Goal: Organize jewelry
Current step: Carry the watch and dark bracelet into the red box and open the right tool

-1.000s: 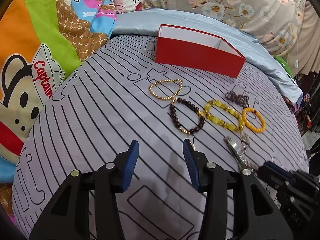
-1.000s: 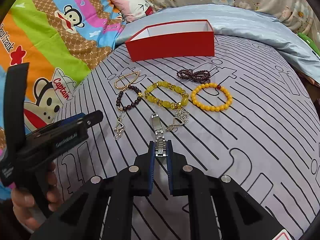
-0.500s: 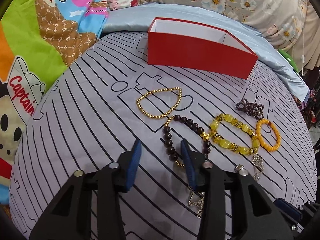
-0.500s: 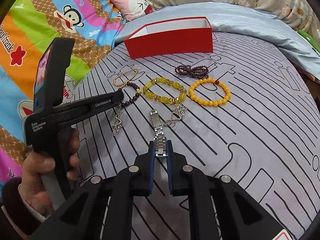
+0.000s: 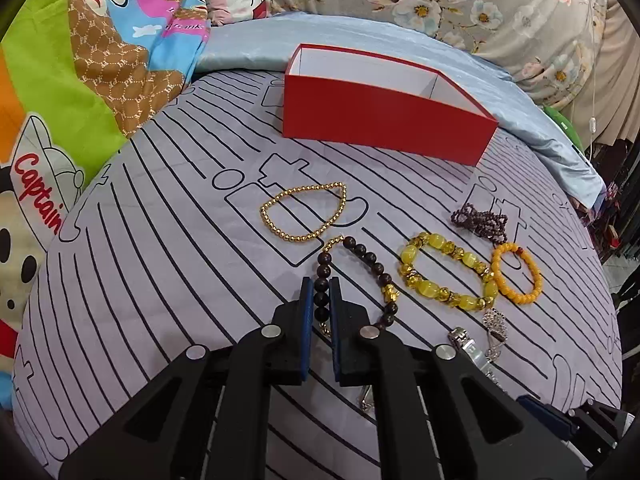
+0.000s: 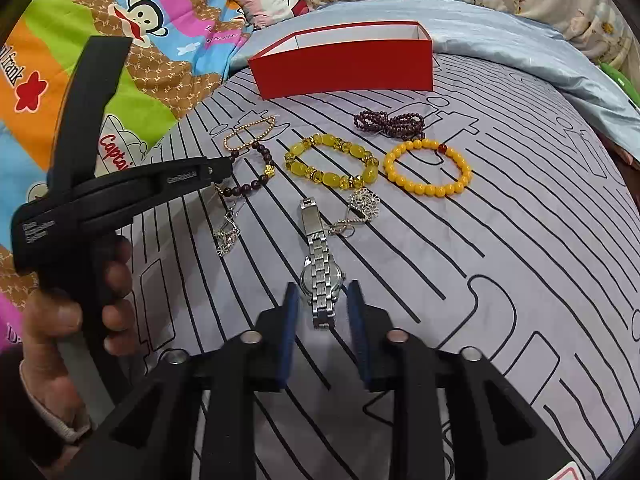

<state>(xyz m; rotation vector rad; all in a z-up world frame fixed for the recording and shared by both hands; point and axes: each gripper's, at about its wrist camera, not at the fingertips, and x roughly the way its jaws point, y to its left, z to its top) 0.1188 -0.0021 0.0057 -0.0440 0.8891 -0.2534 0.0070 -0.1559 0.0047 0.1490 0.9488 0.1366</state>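
The left gripper (image 5: pixel 319 294) was closing, its blue pads pressed on the dark bead bracelet (image 5: pixel 362 258); the red box (image 5: pixel 384 120) stood well beyond its tips; the right gripper (image 6: pixel 323 300) was opening, jaws apart, the silver watch (image 6: pixel 320 268) lying between them untouched on the striped sheet (image 6: pixel 500 260).

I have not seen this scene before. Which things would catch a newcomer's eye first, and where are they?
The red box stands open at the far side of the striped sheet. Nearer lie the bright yellow bracelet and orange bracelet, side by side. The left gripper is closing on the dark bead bracelet.
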